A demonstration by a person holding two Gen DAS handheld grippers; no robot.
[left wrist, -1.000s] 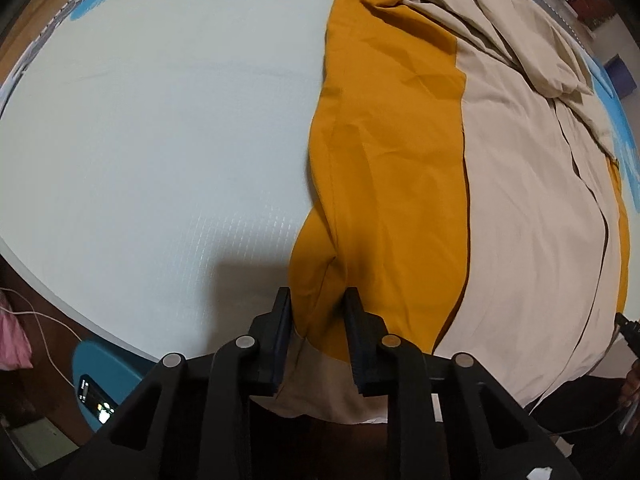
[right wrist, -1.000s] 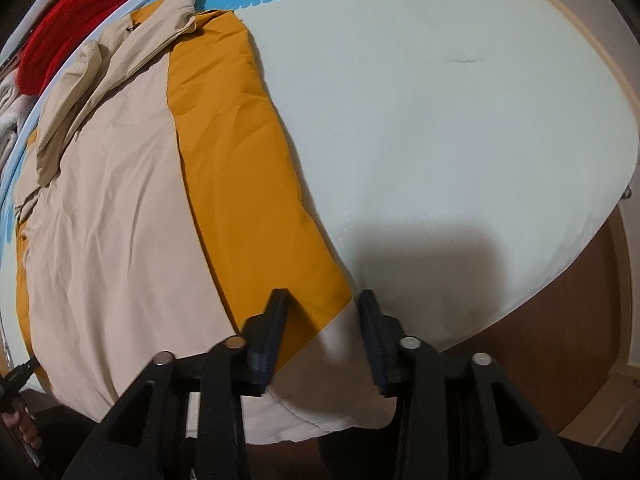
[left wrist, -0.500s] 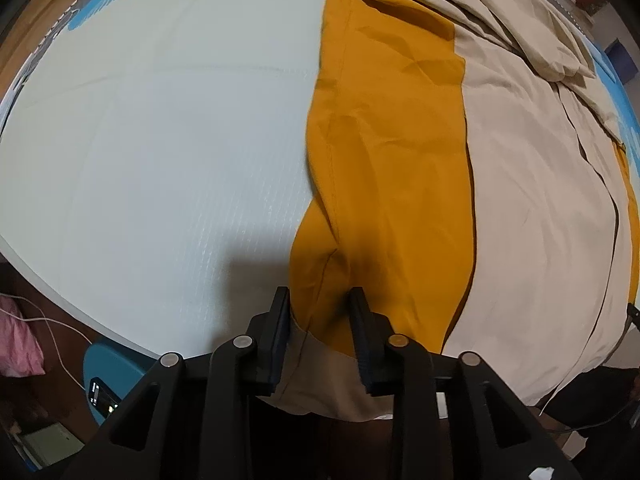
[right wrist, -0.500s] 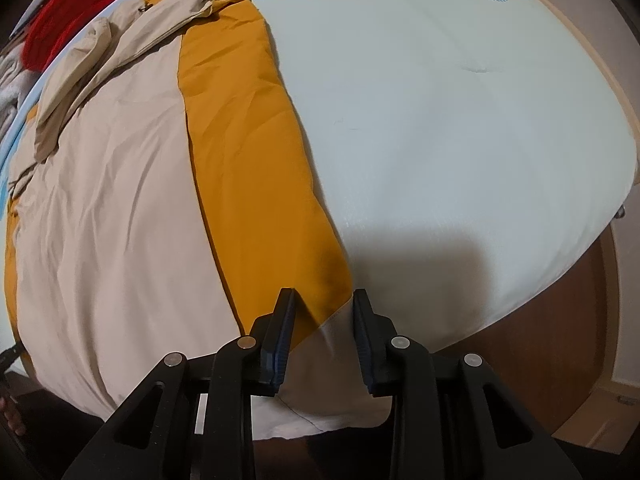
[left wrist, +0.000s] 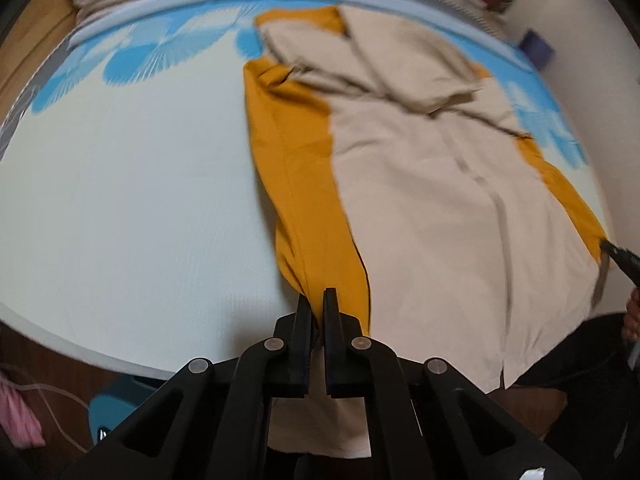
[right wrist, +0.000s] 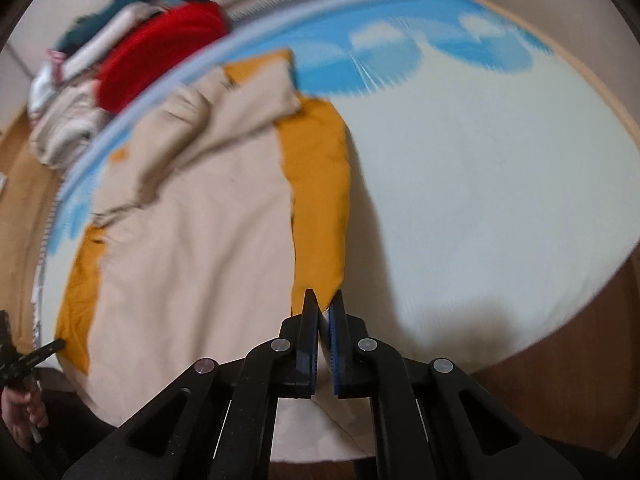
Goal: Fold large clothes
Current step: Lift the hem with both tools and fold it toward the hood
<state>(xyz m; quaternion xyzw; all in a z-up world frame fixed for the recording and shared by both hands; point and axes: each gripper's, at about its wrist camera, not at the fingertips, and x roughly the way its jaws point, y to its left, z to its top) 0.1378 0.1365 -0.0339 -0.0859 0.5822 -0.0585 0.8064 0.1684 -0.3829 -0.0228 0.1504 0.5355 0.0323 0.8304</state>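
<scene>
A large beige and mustard-orange garment [left wrist: 420, 200] [right wrist: 192, 240] lies lengthwise on a pale bed cover [left wrist: 140, 200] [right wrist: 480, 200], its sleeves folded across the far end. My left gripper [left wrist: 316, 300] is shut on the garment's near hem at its left orange panel, the cloth pinched between the pads and lifted. My right gripper [right wrist: 323, 304] is shut on the near hem at the right orange panel, also raised off the bed. Each view shows the other gripper's tip at the picture's edge. Beige hem hangs below both grippers.
A red cloth [right wrist: 160, 48] and a heap of other clothes [right wrist: 68, 128] lie past the bed's far end. The cover has blue fan prints [left wrist: 152, 56] at the far side. A teal object [left wrist: 116, 408] and pink cloth [left wrist: 16, 416] sit on the floor, lower left.
Both grippers went from open around the hem to shut on it, then rose with the cloth, bringing the bed's far end and the clothes pile into view.
</scene>
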